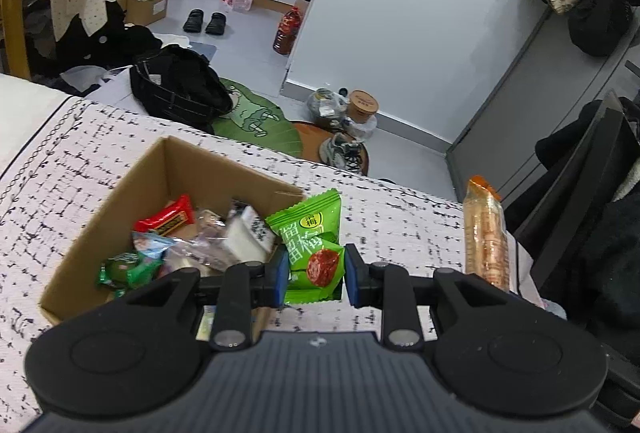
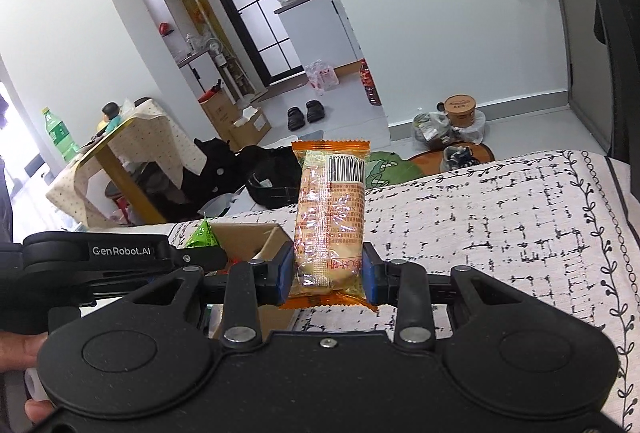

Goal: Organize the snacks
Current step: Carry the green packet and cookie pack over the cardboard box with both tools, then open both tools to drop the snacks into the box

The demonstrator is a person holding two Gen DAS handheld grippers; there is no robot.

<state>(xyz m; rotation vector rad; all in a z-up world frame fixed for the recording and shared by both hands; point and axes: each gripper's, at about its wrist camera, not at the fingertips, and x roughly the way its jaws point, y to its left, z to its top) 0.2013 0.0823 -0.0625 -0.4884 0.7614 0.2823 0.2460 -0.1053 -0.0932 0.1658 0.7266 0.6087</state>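
A green plum packet (image 1: 314,253), upright in the closed left claw (image 1: 316,275), hangs over the near right corner of the cardboard box (image 1: 120,205) (on the bed); the right claw (image 2: 328,273) clamps an orange cake packet (image 2: 330,217), farther right.

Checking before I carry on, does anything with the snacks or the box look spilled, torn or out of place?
Nothing stands out. The box sits upright with snacks inside; the green packet and orange packet look intact, each gripped in jaws.
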